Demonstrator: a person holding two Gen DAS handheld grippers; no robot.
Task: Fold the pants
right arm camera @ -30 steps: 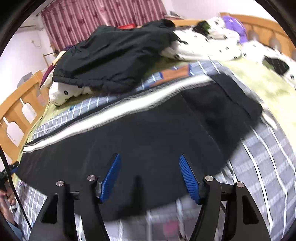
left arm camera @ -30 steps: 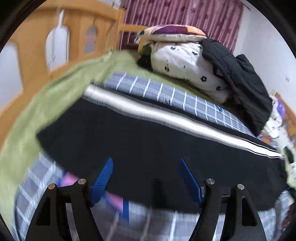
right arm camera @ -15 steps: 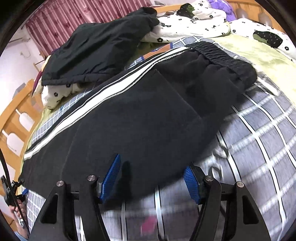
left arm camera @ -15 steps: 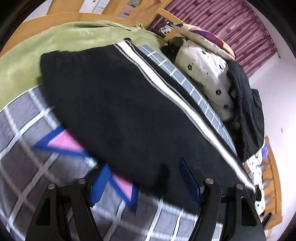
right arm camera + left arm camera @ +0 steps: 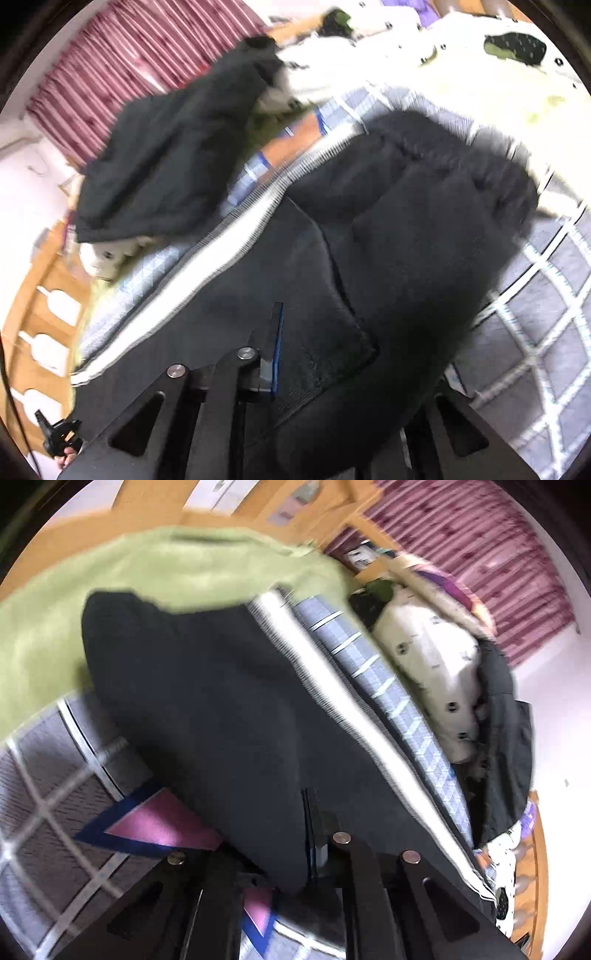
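Both views are taken from just behind a gripper's fingers and are aimed forward and downward, very close over a bed. In the left wrist view, the black pants with a white side stripe [image 5: 229, 709] are seen from their left end, with the green blanket [image 5: 110, 602] beyond and the maroon pleated curtain [image 5: 498, 576] at the far right. In the right wrist view, the same pants [image 5: 388, 258] are seen from their right end, with the curtain [image 5: 122, 74] at the far left. Both frames are tilted and blurred. The pants, the grey checked bedsheet [image 5: 55, 775] [image 5: 535, 314], the crumpled black jacket [image 5: 506, 746] [image 5: 173, 155] and the curtain are shared by both views.
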